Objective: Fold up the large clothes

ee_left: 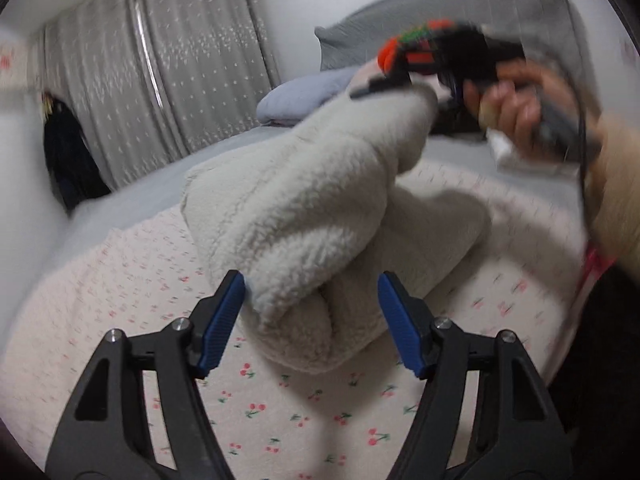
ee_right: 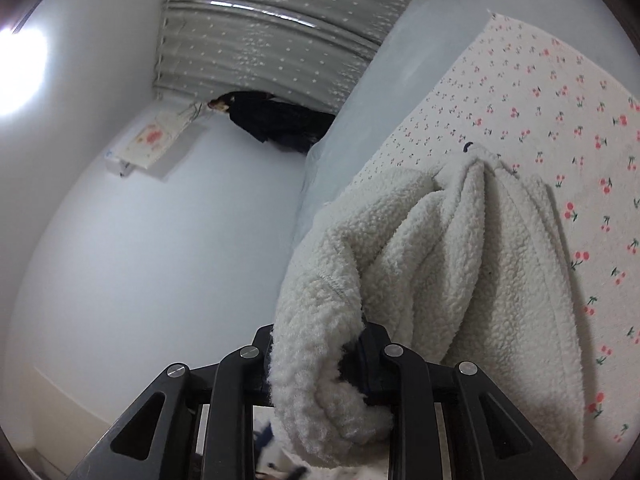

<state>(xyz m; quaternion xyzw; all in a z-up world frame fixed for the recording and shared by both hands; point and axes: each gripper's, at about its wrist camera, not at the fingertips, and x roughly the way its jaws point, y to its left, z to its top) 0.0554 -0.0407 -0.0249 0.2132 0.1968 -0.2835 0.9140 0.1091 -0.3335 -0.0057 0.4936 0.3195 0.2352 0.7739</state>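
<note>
Left gripper [ee_left: 311,312], lower centre: jaws spread, fleece garment [ee_left: 316,216] bunched between them, not pinched. Right gripper [ee_right: 356,364] clamped on a fleece edge, lifting it off the cherry-print bedspread [ee_left: 280,412]. Likely step: raising for a fold. Next: left must close on cloth. Right hand [ee_left: 516,104], upper right, held high.

Cream fleece garment [ee_right: 440,264] bunched between the nearly closed right tongs [ee_right: 320,364], above cherry-print bedspread [ee_right: 560,120].

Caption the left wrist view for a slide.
Open left tool nears a cream fleece garment lifted by the right tool over a cherry-print bedspread.
</note>
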